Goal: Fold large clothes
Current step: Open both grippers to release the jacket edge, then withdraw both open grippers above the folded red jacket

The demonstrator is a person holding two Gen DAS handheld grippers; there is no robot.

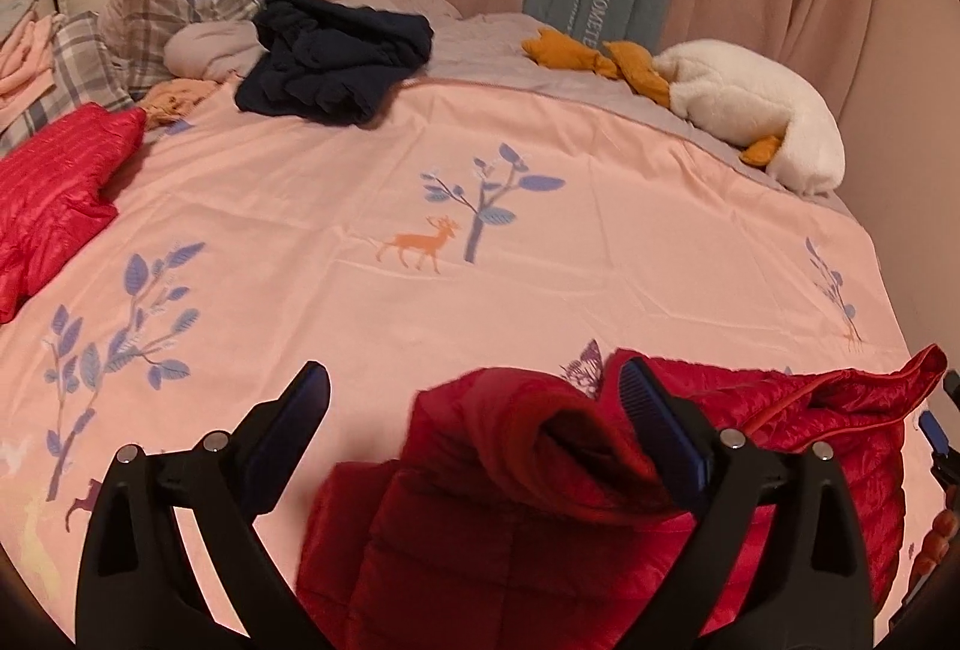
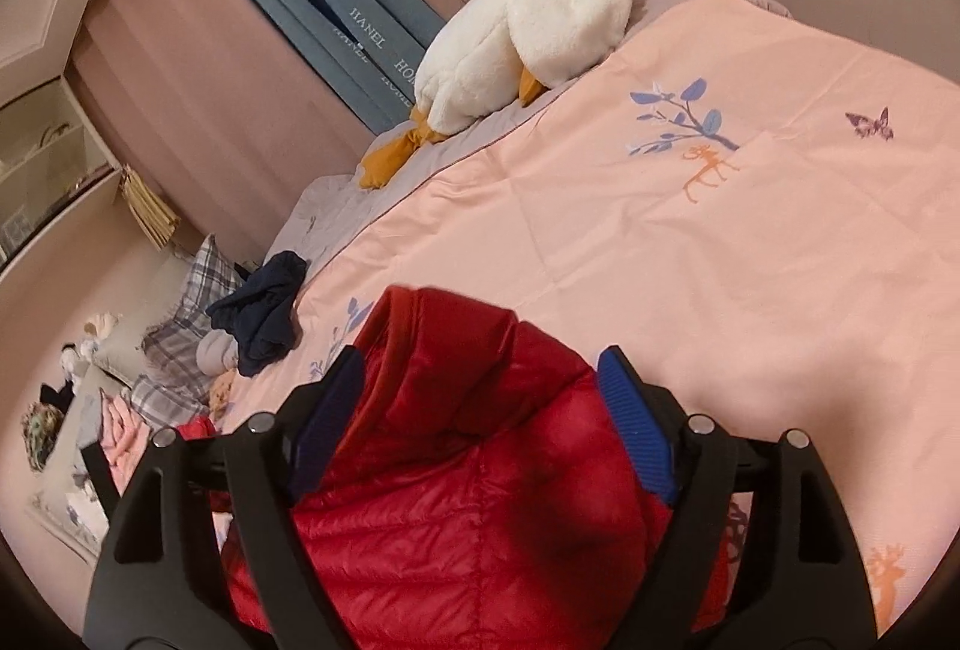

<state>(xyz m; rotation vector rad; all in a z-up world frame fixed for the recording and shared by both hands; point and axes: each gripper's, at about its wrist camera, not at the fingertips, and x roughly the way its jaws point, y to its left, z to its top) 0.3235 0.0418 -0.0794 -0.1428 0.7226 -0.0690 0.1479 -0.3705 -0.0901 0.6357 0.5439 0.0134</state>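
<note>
Red puffer jacket bunched on the pink bed cover, bottom centre of both frames. Left gripper fingers spread wide, jacket collar between them, not pinched. Right gripper fingers also apart, straddling the jacket, no clamp visible. Risk: slick quilted shell slides out on closing, or fingers grab one layer only and the fold skews

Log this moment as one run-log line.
left gripper: open | right gripper: open | red jacket: unfolded on bedspread
</note>
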